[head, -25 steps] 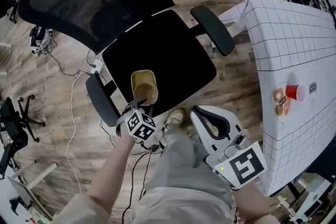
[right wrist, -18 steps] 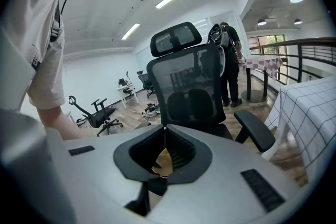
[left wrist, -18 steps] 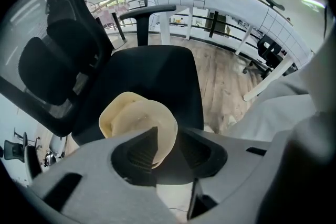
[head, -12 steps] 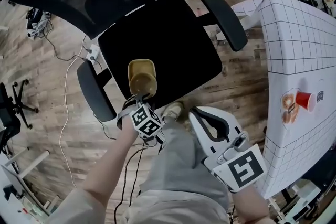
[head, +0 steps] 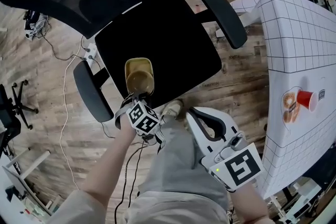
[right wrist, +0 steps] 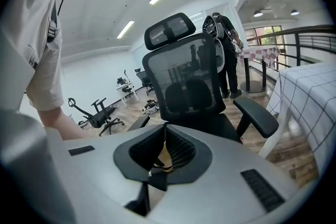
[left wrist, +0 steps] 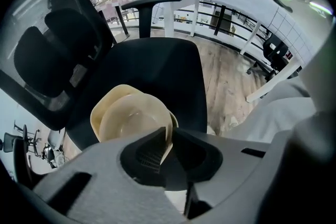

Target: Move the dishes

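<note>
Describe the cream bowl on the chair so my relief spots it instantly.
Find the black mesh-backed office chair left of the white checked table. Near its seat's front edge, a cream round bowl sits in a cream squarish dish. Nothing else lies on that seat, and only the bowl's rim is round.

Head view: steeply down over office chair.
Left gripper view: close above its seat.
Right gripper view: faces its backrest.
Shared: chair.
</note>
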`<state>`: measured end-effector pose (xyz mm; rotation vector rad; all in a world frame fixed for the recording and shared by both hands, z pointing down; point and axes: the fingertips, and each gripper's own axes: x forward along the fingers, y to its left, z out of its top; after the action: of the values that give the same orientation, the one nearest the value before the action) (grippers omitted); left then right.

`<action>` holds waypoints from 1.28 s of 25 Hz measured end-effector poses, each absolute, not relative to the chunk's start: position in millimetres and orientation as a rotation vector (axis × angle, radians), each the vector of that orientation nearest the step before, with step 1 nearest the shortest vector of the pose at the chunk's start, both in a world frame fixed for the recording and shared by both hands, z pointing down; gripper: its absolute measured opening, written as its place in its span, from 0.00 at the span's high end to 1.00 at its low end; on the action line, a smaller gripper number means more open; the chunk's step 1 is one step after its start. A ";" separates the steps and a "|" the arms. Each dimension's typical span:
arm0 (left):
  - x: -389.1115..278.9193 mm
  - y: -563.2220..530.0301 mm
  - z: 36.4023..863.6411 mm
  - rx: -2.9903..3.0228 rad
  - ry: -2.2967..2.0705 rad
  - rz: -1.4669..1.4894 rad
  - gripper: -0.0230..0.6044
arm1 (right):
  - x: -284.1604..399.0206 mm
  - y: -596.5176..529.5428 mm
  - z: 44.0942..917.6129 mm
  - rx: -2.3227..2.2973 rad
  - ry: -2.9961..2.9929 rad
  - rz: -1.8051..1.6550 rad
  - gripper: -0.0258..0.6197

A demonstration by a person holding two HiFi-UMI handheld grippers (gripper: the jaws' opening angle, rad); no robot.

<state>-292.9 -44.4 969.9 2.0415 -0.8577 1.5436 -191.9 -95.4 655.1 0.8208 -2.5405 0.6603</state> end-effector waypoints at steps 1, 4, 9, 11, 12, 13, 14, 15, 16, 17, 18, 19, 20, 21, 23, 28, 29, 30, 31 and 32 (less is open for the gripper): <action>-292.1 -45.0 971.0 2.042 -0.856 1.546 0.89 | -191.3 -95.6 657.1 0.824 -2.536 0.667 0.92; -288.3 -45.7 972.7 2.045 -0.848 1.552 0.90 | -190.1 -95.5 661.0 0.829 -2.527 0.684 0.92; -286.2 -47.3 968.5 2.044 -0.840 1.564 0.92 | -185.8 -95.3 660.0 0.842 -2.519 0.701 0.92; -286.7 -49.7 961.0 2.048 -0.849 1.553 0.92 | -183.6 -95.5 656.1 0.850 -2.520 0.702 0.92; -287.3 -51.4 956.3 2.050 -0.855 1.547 0.93 | -182.4 -96.0 653.6 0.854 -2.521 0.699 0.92; -287.9 -53.2 951.3 2.053 -0.861 1.541 0.93 | -181.1 -96.6 650.8 0.860 -2.523 0.695 0.92; -288.4 -55.1 946.1 2.055 -0.867 1.533 0.94 | -179.5 -97.4 647.9 0.866 -2.525 0.690 0.92; -288.6 -56.9 941.0 2.055 -0.872 1.521 0.94 | -177.9 -98.2 644.8 0.874 -2.526 0.686 0.92; -288.6 -58.5 935.9 2.053 -0.876 1.502 0.94 | -176.1 -98.9 641.5 0.883 -2.526 0.682 0.92; -288.3 -59.8 930.9 2.047 -0.881 1.477 0.94 | -174.3 -99.4 638.0 0.891 -2.526 0.680 0.92; -287.8 -60.7 925.7 2.038 -0.886 1.449 0.94 | -172.5 -99.4 634.4 0.899 -2.526 0.679 0.92; -287.3 -61.2 920.3 2.028 -0.892 1.424 0.94 | -171.0 -98.9 630.6 0.905 -2.527 0.682 0.92; -286.9 -61.8 913.9 2.021 -0.899 1.404 0.94 | -169.7 -98.0 626.6 0.908 -2.528 0.685 0.92; -286.2 -62.8 906.5 2.020 -0.908 1.385 0.94 | -168.5 -97.1 622.3 0.910 -2.531 0.687 0.92; -283.3 -67.3 887.6 2.032 -0.934 1.340 0.94 | -165.8 -96.1 612.1 0.917 -2.535 0.681 0.92; -270.0 -86.7 815.1 2.086 -1.007 1.153 0.94 | -153.7 -97.7 573.6 0.967 -2.558 0.640 0.92; -267.2 -91.3 797.7 2.100 -1.023 1.128 0.94 | -150.5 -97.7 564.3 0.976 -2.570 0.657 0.92; -264.0 -96.1 779.9 2.117 -1.040 1.107 0.94 | -147.1 -97.8 554.6 0.985 -2.586 0.687 0.92; -260.4 -101.3 762.2 2.136 -1.057 1.090 0.94 | -143.4 -98.2 544.6 0.995 -2.602 0.714 0.92; -256.4 -106.7 744.7 2.158 -1.073 1.073 0.94 | -139.3 -98.9 534.9 1.006 -2.613 0.726 0.92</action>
<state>-256.4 -106.7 744.7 2.1582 -1.0731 1.0728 -139.3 -98.9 534.9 1.0062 -2.6132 0.7259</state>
